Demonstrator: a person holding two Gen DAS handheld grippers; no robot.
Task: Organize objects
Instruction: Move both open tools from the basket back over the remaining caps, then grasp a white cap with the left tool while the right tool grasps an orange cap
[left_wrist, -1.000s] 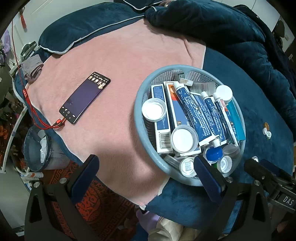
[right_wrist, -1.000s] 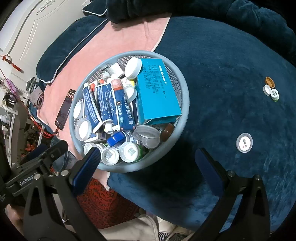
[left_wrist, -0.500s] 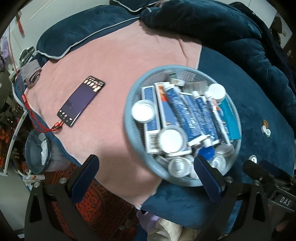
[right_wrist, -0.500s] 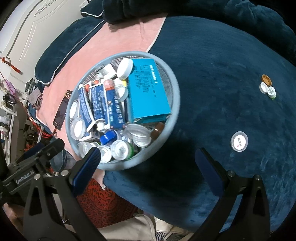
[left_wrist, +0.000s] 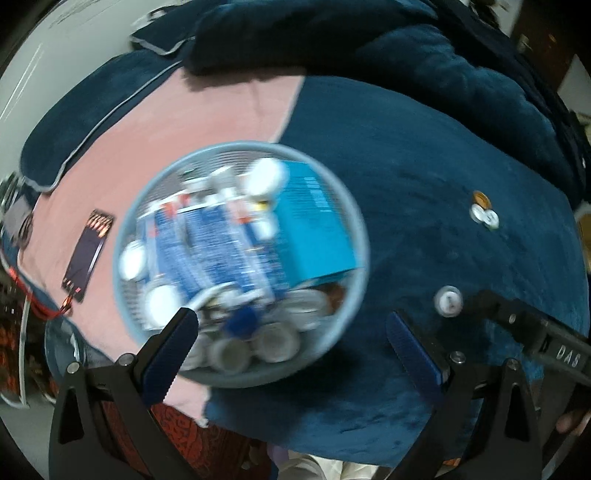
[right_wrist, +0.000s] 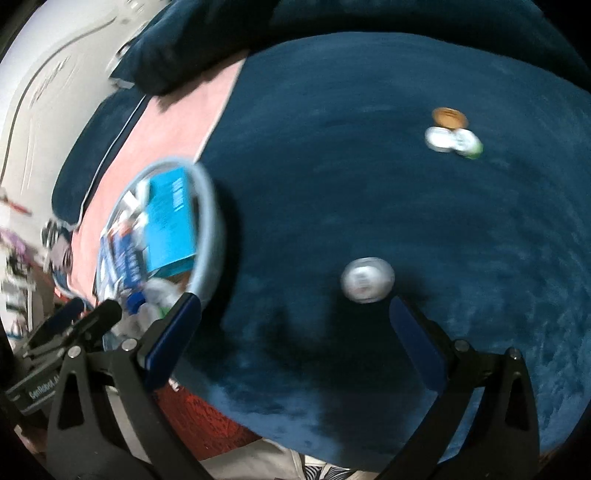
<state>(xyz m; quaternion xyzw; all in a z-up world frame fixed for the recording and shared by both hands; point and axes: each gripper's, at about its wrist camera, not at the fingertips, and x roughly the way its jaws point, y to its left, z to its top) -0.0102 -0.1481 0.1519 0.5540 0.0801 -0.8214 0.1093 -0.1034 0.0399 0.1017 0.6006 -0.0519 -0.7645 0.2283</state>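
A round grey-blue mesh basket (left_wrist: 354, 221) full of tubes, boxes and small jars sits on the bed; it also shows at the left of the right wrist view (right_wrist: 216, 221). A small white round jar (right_wrist: 367, 280) lies on the dark blue blanket just ahead of my right gripper (right_wrist: 295, 328), which is open and empty. The jar also shows in the left wrist view (left_wrist: 448, 301). My left gripper (left_wrist: 291, 339) is open and empty above the basket's near rim. Three small lids (right_wrist: 452, 134) lie together farther right.
A black phone (left_wrist: 88, 254) with a red cable lies on the pink towel (left_wrist: 177, 129) left of the basket. A heaped dark blue duvet (left_wrist: 406, 48) lines the far side. The bed edge and a red patterned rug (right_wrist: 207, 417) are close below.
Both grippers have swung to the right. The basket has slid left in both views, and the white jar now sits close before the right gripper. Both views are motion-blurred.
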